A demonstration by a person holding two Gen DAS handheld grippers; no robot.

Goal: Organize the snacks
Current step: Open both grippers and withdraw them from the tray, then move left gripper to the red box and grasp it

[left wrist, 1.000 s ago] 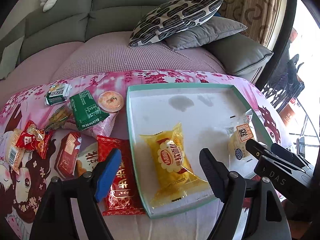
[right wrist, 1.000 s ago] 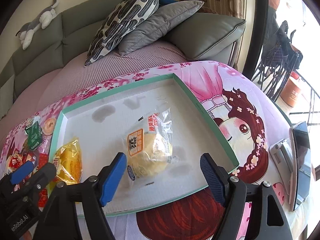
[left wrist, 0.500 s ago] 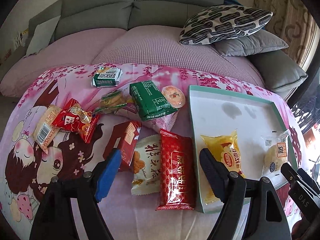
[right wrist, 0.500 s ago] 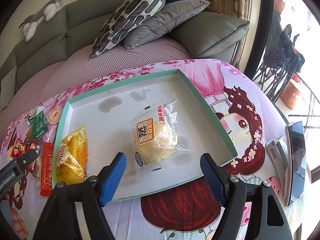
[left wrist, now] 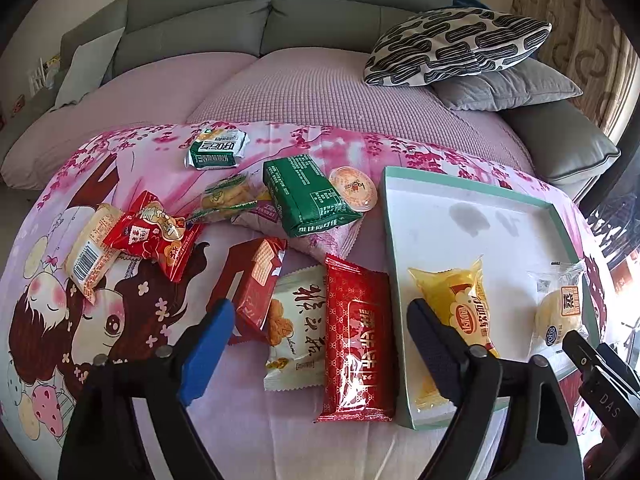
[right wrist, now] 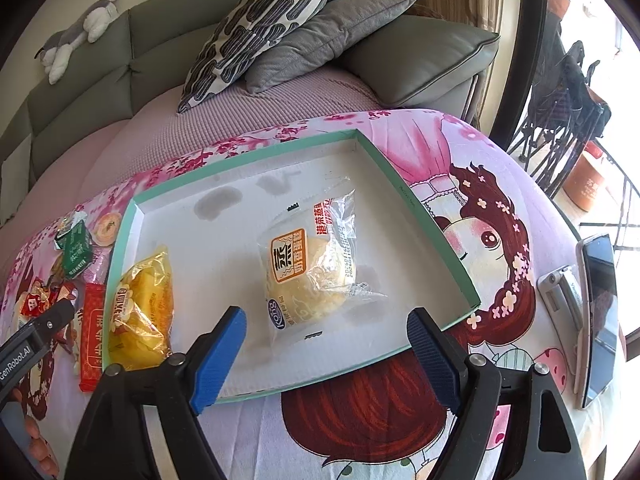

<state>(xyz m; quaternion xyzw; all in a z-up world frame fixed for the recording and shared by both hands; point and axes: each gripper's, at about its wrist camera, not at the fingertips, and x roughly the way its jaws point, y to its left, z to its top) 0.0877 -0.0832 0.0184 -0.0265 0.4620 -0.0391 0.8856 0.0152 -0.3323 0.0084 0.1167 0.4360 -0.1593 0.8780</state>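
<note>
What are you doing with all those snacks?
A person with tongs in each hand is sorting snacks into a green-edged tray. Two are already in it: a yellow bread packet and a clear-wrapped bun. The left tongs hang open over the red packet and white packet beside the tray, holding nothing. The right tongs hang open by the bun. More snacks lie scattered on the pink cloth.
</note>
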